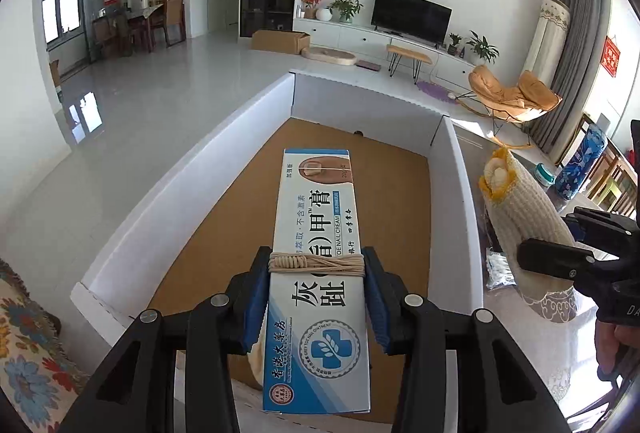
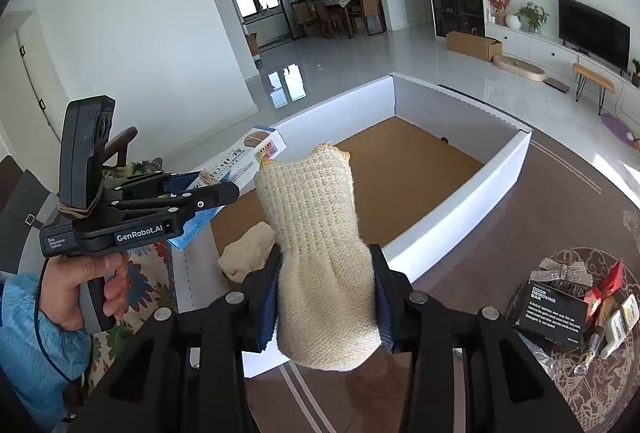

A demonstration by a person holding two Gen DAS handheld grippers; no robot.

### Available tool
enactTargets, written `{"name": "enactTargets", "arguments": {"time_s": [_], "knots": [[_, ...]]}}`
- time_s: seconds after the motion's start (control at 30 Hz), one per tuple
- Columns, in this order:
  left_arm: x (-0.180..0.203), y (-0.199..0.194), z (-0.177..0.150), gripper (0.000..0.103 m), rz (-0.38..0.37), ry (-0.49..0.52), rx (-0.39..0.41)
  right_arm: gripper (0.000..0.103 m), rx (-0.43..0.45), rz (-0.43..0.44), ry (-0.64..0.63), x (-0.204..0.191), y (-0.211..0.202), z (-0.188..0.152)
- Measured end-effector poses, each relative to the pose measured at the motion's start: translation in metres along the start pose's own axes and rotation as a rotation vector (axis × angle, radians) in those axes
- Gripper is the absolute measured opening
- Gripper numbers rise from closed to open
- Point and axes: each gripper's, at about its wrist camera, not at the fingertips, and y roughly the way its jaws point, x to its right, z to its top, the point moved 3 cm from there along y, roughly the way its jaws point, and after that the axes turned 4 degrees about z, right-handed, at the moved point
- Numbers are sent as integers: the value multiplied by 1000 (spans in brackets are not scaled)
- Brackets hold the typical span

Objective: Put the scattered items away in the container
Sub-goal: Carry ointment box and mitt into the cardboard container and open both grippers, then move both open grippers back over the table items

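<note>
I'm holding one carton [image 1: 318, 273] in my left gripper [image 1: 316, 265], long axis pointing away over the box [image 1: 180, 185]; my right gripper [image 2: 326, 285] is clamping one glove [image 2: 320, 233] upright beside the box's near edge.

Ointment box [image 1: 316, 273] and knitted glove [image 2: 320, 253] held above white container [image 2: 460, 233]

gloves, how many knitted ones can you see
2: one glove clamped in the right gripper over the box, another glove lying inside its near corner; more may be hidden.
</note>
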Motion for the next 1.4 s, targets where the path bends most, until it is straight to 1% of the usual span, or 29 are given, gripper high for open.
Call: {"name": "enactTargets", "arguments": {"time_s": [0.1, 0.17, 0.3, 0.37, 0.4, 0.43, 0.47, 0.5, 0.6, 0.67, 0.7, 0.73, 0.77, 0.87, 0.9, 0.93, 0.97, 1.0, 1.03, 1.07, 1.13, 1.2, 1.27, 1.37, 1.4], "knots": [[-19, 24, -10, 44, 34, -11, -50, 41, -21, 3, -48, -18, 50, 14], [-28, 34, -18, 44, 42, -26, -75, 41, -64, -15, -71, -25, 81, 16], [-33, 51, -27, 45, 49, -24, -119, 44, -119, -37, -72, -27, 121, 13], [-31, 57, -30, 46, 66, -18, -142, 54, -143, -36, -56, -24, 133, 10], [-31, 58, -31, 51, 73, -17, -148, 70, -149, -32, -47, -22, 136, 10], [-30, 58, -33, 61, 84, -19, -151, 83, -143, -34, -39, -20, 137, 9], [-29, 57, -34, 65, 96, -21, -147, 86, -127, -35, -31, -18, 132, 8], [-28, 53, -35, 68, 105, -20, -132, 87, -107, -33, -25, -15, 126, 7], [-14, 37, -36, 68, 113, -12, -81, 88, -28, -45, -8, -10, 93, -1], [4, 21, -37, 68, 98, 14, -31, 94, 45, -79, 4, -1, 63, -15], [17, 13, -37, 68, 85, 31, -7, 100, 78, -105, 12, 6, 48, -25], [30, 3, -38, 68, 67, 49, 15, 103, 108, -140, 21, 15, 33, -37], [44, -8, -41, 68, 42, 68, 36, 103, 129, -180, 30, 25, 16, -51], [100, -31, -47, 70, -56, 134, 83, 103, 131, -313, 67, 71, -21, -99], [119, -37, -52, 76, -91, 157, 94, 103, 120, -361, 80, 88, -34, -116], [141, -43, -58, 83, -129, 183, 103, 103, 97, -414, 95, 105, -43, -134], [163, -47, -66, 87, -167, 209, 109, 103, 66, -467, 115, 122, -51, -151], [184, -47, -74, 92, -203, 235, 106, 103, 37, -512, 138, 138, -59, -168], [205, -44, -82, 94, -238, 260, 91, 103, 14, -547, 165, 155, -69, -183], [226, -37, -92, 94, -269, 283, 68, 103, 0, -574, 197, 171, -80, -197], [261, -15, -113, 94, -296, 327, 7, 103, -12, -607, 267, 196, -98, -221], [288, 12, -130, 94, -288, 352, -64, 103, -17, -625, 326, 214, -113, -239], [304, 31, -146, 94, -278, 351, -114, 103, -24, -634, 361, 225, -124, -250], [318, 47, -156, 94, -262, 345, -137, 103, -36, -645, 371, 232, -127, -261], [322, 51, -156, 94, -256, 346, -139, 103, -39, -631, 383, 234, -127, -261]]}}
